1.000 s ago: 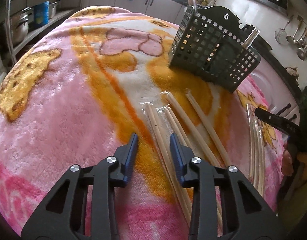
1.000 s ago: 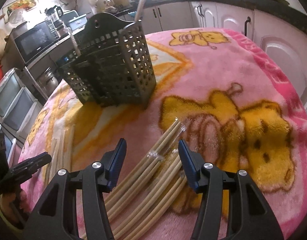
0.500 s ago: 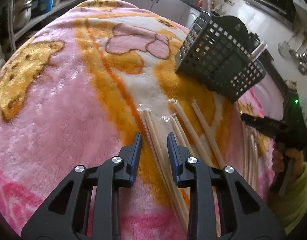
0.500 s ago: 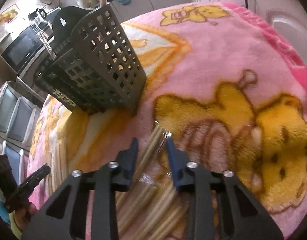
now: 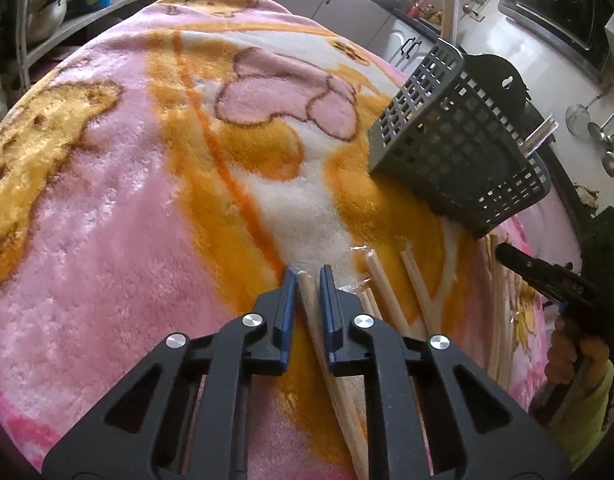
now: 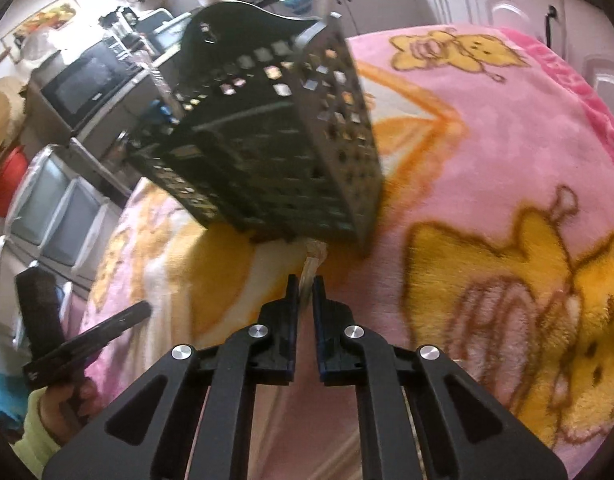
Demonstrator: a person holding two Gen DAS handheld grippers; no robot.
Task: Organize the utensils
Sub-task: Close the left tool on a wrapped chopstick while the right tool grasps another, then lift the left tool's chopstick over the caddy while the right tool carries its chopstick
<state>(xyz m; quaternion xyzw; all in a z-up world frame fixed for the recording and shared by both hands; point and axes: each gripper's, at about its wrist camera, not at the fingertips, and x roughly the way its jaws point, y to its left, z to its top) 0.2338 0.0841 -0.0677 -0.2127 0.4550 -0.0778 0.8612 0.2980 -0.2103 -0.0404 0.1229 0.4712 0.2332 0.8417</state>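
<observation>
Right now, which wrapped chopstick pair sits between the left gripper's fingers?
The leftmost wrapped chopstick pair; the other pairs lie free to its right, nearer the basket.

I'm in a home kitchen. White cabinet doors (image 6: 503, 12) with dark handles run along the far wall, a microwave (image 6: 87, 80) sits on the counter to one side, and ladles and strainers (image 5: 599, 128) hang on the wall. Steel pots (image 5: 47, 12) fill a shelf, and a pink cartoon-bear blanket (image 5: 119, 208) covers my work surface.
</observation>
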